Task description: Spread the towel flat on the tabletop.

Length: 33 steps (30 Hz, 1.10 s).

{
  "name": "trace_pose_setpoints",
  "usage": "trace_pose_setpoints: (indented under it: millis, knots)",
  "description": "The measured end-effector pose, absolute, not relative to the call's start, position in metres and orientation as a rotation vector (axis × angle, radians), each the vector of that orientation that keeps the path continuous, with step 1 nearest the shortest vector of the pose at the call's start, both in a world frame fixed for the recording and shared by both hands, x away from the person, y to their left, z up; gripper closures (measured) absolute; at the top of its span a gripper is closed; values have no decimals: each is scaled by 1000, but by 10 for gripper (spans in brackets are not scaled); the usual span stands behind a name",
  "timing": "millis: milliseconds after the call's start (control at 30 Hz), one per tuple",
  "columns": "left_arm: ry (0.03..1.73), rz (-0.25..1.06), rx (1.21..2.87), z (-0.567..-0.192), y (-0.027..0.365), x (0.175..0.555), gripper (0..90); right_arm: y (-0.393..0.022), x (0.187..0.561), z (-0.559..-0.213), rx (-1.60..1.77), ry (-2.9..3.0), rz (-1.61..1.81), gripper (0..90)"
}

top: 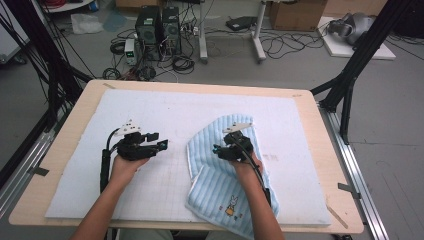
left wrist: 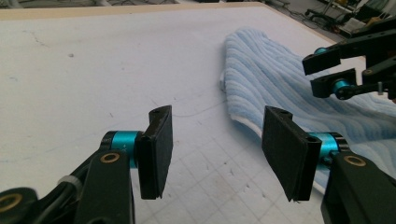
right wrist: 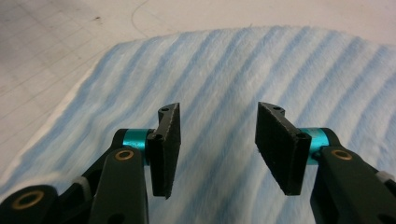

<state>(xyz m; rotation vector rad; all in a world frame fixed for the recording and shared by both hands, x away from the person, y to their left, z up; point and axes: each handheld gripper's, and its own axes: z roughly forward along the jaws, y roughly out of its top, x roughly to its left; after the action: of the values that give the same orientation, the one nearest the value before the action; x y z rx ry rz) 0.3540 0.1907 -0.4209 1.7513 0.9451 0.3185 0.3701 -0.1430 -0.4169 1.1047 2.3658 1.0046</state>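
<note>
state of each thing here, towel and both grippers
towel: folded over on itself, lying flat on the white mat, near corner hanging past the table edge
left gripper: open, nothing between its fingers, over bare mat beside the towel
right gripper: open, nothing between its fingers, over the towel
</note>
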Motion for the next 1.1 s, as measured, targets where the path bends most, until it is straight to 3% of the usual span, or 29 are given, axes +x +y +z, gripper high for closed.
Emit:
trace_pose_setpoints:
  millis: [167, 367, 400, 767, 1100]
  knots:
    - [959, 323, 1742, -423, 193, 362, 440, -129, 392, -423, 1100, 2377, 952, 509]
    - [974, 310, 1757, -429, 189, 367, 440, -132, 405, -437, 1152, 2393, 938, 847]
    - [973, 310, 1757, -430, 189, 367, 440, -133, 402, -435, 1111, 2397, 919, 867]
    - [972, 310, 1750, -428, 185, 366, 441, -178, 356, -410, 1051, 2359, 1063, 873]
    - [950, 277, 1765, -428, 161, 376, 442, -213, 330, -422, 1082, 2379, 1019, 863]
